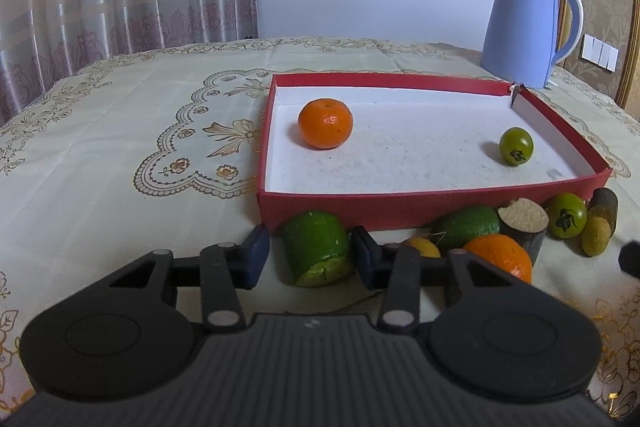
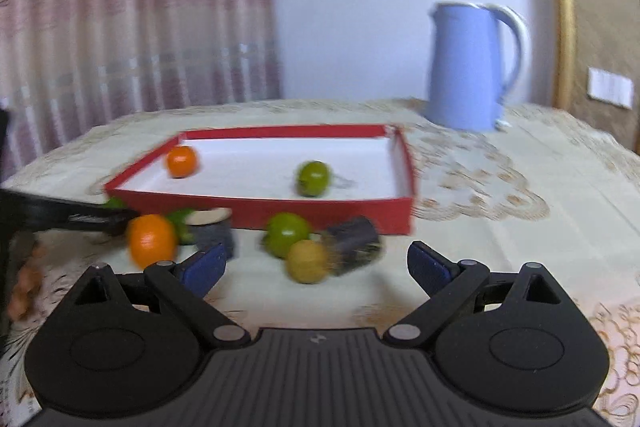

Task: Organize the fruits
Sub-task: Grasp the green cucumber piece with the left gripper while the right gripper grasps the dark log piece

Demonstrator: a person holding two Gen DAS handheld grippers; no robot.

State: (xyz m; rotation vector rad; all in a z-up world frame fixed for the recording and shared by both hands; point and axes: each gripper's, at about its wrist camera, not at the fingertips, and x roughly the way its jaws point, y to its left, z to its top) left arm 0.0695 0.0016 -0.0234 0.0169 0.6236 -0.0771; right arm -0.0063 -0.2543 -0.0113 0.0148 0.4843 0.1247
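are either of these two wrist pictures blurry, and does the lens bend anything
Left wrist view: sharp, the orange in the red box crisp, though the fisheye bows the box's edges. Right wrist view: motion-smeared throughout, the kettle and the fruit before the box soft-edged.

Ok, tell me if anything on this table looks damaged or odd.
The red box has a far right corner split open, its walls gaping apart. The green fruit in the left hand-held gripper looks cracked at its near end.
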